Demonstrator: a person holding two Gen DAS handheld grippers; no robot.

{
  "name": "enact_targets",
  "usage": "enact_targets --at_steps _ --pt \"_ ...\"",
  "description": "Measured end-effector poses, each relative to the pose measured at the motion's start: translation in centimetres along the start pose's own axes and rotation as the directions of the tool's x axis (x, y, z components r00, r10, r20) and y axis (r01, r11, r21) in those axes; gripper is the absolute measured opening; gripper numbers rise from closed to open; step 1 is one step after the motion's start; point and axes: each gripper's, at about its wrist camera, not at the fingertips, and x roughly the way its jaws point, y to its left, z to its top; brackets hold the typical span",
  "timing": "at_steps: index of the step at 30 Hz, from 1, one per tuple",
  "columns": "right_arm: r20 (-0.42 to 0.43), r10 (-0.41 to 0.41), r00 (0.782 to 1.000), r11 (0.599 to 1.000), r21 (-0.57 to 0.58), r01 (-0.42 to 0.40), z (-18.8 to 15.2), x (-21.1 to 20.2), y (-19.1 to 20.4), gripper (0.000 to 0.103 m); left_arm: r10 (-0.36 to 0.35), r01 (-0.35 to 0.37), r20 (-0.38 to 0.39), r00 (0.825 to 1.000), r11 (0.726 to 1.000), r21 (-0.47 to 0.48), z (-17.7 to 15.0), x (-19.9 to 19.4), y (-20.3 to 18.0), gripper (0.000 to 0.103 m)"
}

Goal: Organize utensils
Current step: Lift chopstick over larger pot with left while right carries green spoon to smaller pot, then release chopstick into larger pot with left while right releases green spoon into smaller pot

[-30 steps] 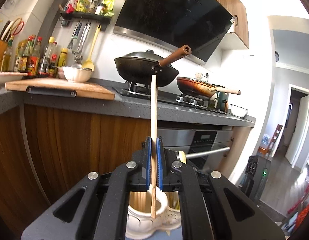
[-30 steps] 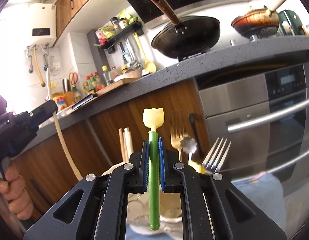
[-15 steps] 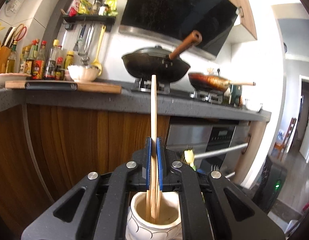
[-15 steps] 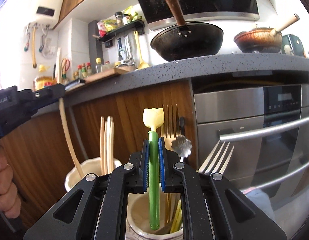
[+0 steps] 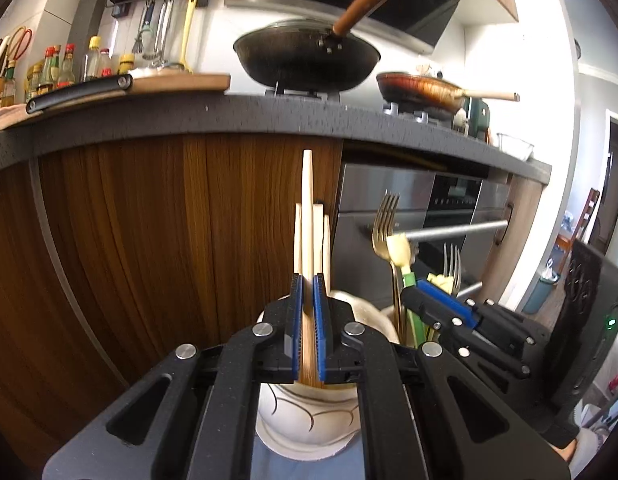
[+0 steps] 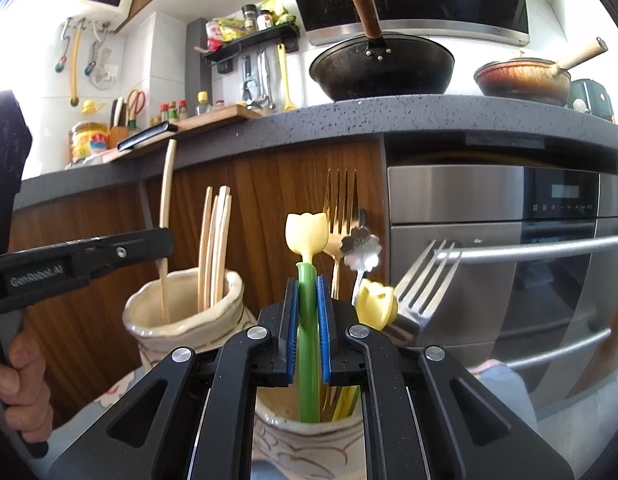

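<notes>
Below the kitchen worktop, the left gripper stays clamped on a wooden chopstick, its lower end inside the cream jar at nine o'clock, beside other chopsticks. At six o'clock, the right gripper grips a green tulip-topped utensil standing in a second jar with forks.
</notes>
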Motion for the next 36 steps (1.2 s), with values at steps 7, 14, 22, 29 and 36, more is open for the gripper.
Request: enact_targets --at_steps 7,14,22,29,36 --pt "-0.063 -0.032 0.997 0.999 -0.013 0.031 -0.7 0.0 0.1 0.010 0.009 -0.008 -0.050 0.999 1.000 0.018 -0.7 0.8 -0.4 0.005" --pt "-0.087 -0.039 0.995 0.999 -0.020 0.037 -0.9 0.1 0.0 0.011 0.020 -0.020 -0.060 0.998 1.000 0.015 -0.8 1.0 -0.2 0.006" --pt "-0.054 -0.041 0.998 0.998 -0.050 0.038 -0.5 -1.1 0.5 0.023 0.026 -0.024 -0.040 0.999 0.999 0.032 -0.9 0.0 -0.1 0.031" --pt "-0.010 -0.027 1.000 0.997 -0.073 0.026 0.4 -3.9 0.7 0.046 0.032 -0.032 -0.004 0.999 0.999 0.043 -1.6 -2.0 0.3 0.060" --pt "-0.021 -0.039 0.999 0.999 -0.036 0.038 0.6 -6.4 -0.2 0.067 0.008 -0.009 0.031 0.999 1.000 0.006 -2.3 -4.0 0.9 0.081"
